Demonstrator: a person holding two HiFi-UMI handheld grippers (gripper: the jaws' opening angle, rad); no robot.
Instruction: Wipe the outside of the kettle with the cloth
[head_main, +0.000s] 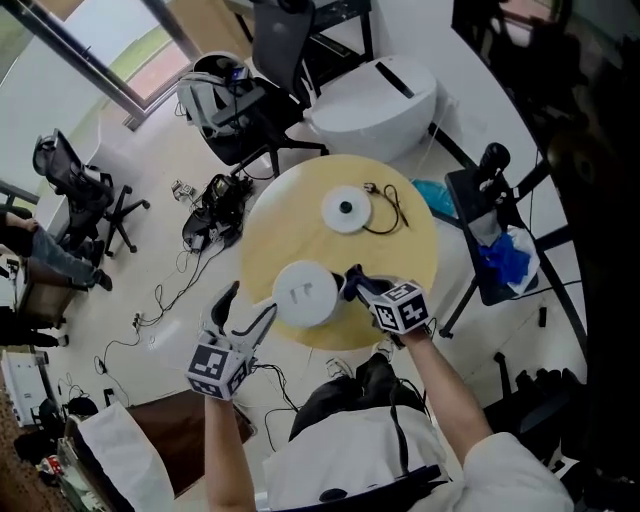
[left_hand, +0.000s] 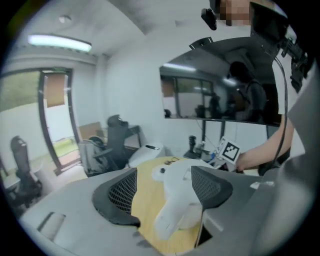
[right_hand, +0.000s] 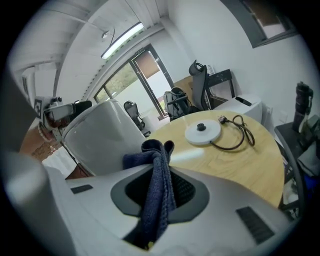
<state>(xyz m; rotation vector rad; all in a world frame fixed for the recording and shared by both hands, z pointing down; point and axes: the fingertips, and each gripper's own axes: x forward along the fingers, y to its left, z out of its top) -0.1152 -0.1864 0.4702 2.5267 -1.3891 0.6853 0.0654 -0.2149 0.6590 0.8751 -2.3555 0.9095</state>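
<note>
The white kettle (head_main: 305, 293) stands off its base near the front edge of the round wooden table (head_main: 415, 260). My left gripper (head_main: 248, 305) is at the kettle's left side. In the left gripper view the kettle (left_hand: 175, 200) and its handle lie between the pads (left_hand: 122, 192) without being pressed, so the left gripper (left_hand: 165, 187) is open. My right gripper (head_main: 352, 283) is at the kettle's right side, shut on a dark blue cloth (right_hand: 157, 190). The cloth's bunched top reaches toward the kettle's wall (right_hand: 100, 140).
The kettle's round base (head_main: 346, 210) with its black cord (head_main: 388, 212) lies mid-table. Beyond the table stand a white rounded bin (head_main: 375, 105) and a black chair with a backpack (head_main: 225, 100). A side stand with a blue bag (head_main: 505, 255) is at the right. Cables lie on the floor at the left.
</note>
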